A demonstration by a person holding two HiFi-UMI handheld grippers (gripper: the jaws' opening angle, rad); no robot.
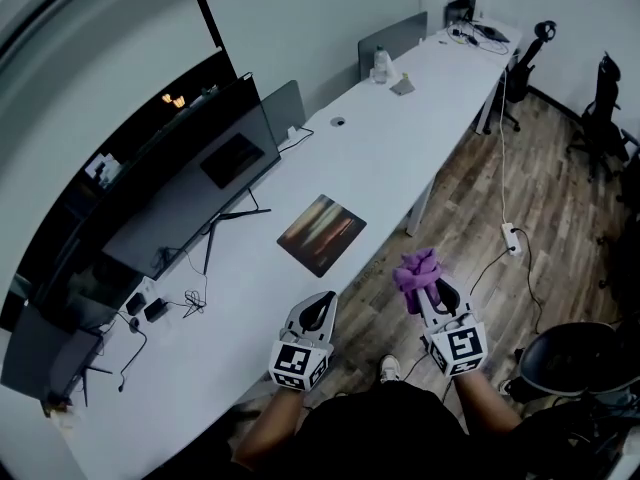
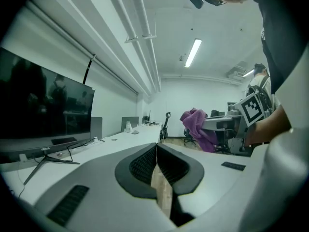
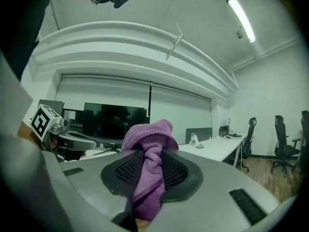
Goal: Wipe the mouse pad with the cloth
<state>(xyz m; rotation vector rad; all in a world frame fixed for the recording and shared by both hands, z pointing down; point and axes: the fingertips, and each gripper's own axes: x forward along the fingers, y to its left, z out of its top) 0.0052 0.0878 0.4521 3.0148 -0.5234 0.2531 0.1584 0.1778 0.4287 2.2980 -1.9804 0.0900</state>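
A dark mouse pad (image 1: pixel 321 233) with orange streaks lies on the long white desk (image 1: pixel 400 138), near its front edge. My right gripper (image 1: pixel 434 290) is shut on a purple cloth (image 1: pixel 417 274), bunched between its jaws (image 3: pixel 150 170), held off the desk's edge over the wooden floor. In the left gripper view the cloth (image 2: pixel 198 128) shows at the right. My left gripper (image 1: pixel 318 310) is shut with nothing in it, its jaws pressed together (image 2: pixel 157 166), near the desk's front edge, below the pad.
A large dark monitor (image 1: pixel 190 193) stands on the desk left of the pad, with cables (image 1: pixel 190 298) by its stand. A bottle (image 1: pixel 381 65) and small items sit further along. Office chairs (image 1: pixel 600 98) and a power strip (image 1: pixel 512 238) are on the wooden floor to the right.
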